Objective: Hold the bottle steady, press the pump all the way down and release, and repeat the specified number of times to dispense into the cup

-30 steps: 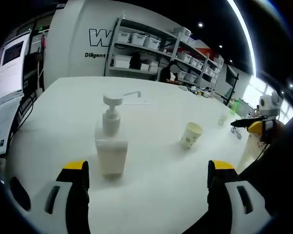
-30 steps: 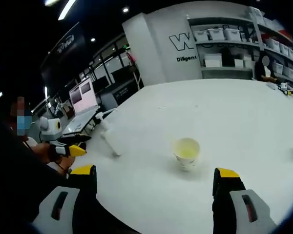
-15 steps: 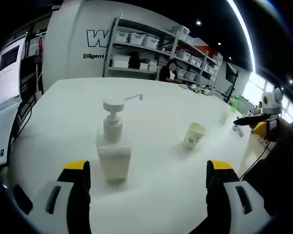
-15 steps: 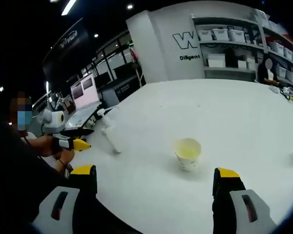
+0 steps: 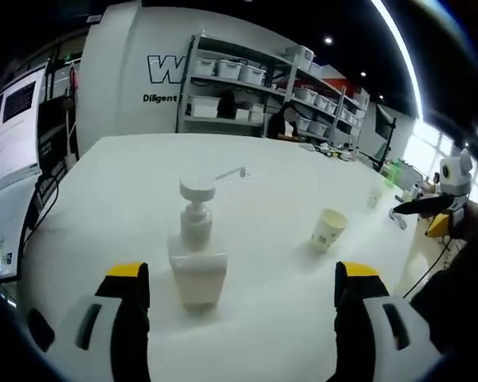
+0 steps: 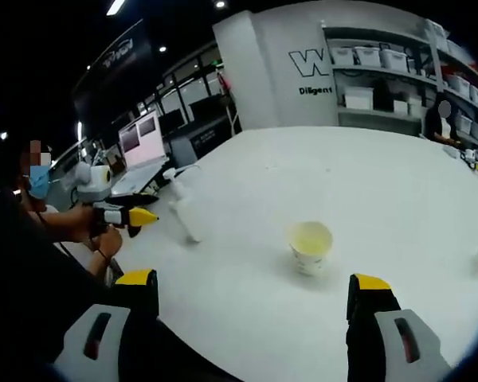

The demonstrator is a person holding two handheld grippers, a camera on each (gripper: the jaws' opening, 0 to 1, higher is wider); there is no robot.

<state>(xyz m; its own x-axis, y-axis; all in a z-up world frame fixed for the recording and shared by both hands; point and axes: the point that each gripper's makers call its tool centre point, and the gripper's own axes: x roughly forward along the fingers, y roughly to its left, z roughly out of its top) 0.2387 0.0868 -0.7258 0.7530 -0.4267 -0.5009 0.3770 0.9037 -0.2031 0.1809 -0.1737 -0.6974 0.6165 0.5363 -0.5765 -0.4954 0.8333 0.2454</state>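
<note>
Both my hand-held grippers gape wide, empty. The bottle (image 5: 197,267) looks light, tippy; I'd clamp its squat body, low.

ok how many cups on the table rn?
2 that I can make out. A paper cup stands right of the pump bottle in the left gripper view. A smaller, blurry cup sits farther back near the table's far edge. Others may be hidden.
</note>
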